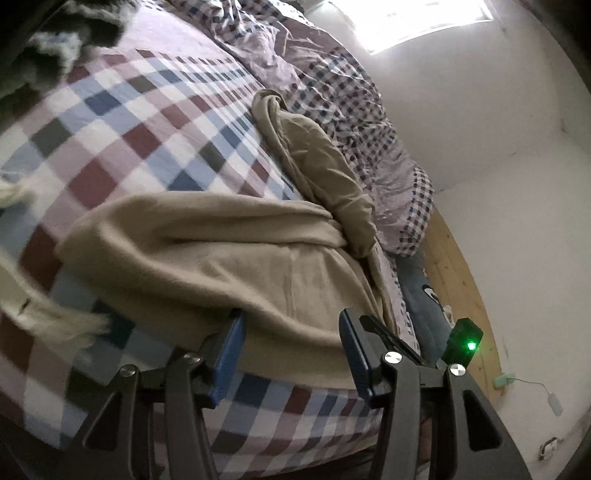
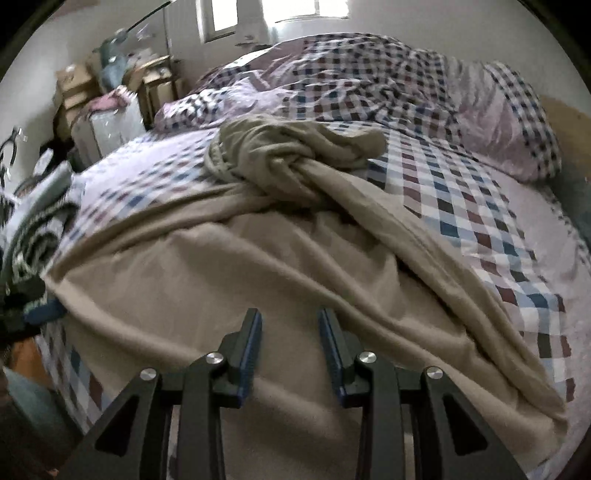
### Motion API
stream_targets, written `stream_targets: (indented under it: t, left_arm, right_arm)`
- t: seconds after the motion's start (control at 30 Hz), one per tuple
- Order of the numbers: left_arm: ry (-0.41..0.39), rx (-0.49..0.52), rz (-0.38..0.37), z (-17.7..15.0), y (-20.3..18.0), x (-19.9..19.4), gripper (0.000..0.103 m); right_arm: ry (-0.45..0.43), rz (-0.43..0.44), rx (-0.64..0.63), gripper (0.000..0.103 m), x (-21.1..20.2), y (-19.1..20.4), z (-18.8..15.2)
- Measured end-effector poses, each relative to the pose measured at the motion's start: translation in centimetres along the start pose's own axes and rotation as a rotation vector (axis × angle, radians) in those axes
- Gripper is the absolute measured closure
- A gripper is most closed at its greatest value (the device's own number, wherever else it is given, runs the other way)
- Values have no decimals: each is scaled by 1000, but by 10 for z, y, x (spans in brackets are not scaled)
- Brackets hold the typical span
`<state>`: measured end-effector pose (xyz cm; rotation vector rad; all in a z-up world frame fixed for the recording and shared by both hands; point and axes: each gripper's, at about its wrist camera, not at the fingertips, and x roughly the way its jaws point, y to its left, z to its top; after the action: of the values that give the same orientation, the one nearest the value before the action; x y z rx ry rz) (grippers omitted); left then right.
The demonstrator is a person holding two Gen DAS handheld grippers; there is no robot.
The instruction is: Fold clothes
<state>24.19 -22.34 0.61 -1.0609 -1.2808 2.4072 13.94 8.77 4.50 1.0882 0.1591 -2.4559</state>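
Daylight pours from a far window, blown out to white glare in both views, leaving the room soft and rather dim. The fisheye bends the bed and walls, with black corners. Motion blur smears the left edges; the checked sheet nearby looks soft, shadows faint

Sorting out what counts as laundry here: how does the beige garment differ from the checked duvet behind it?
The beige garment is plain, lies near the bed's front edge and is twisted into a knot at its far end. The checked duvet is patterned and heaped at the bed's far side. Both lie rumpled on the checked sheet.
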Motion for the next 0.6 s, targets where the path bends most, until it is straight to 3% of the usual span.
stream_targets:
  t: [0.2,0.3,0.43,0.6]
  left_arm:
    - [-15,-38,-71,9,-4,10,47]
    - [-34,-49,-135,15,-8,8,47]
    - [-18,-52,-106,20,-9,22,47]
    - [-4,-40,-89,22,-10,31,47]
  right_arm:
    - [-18,2,-27,66,-5,4,0]
    - [-84,59,-118,61,-23,25,0]
    - [-134,165,-260,60,-41,58,-6]
    - [-81,201,-369,62,-31,81,-17]
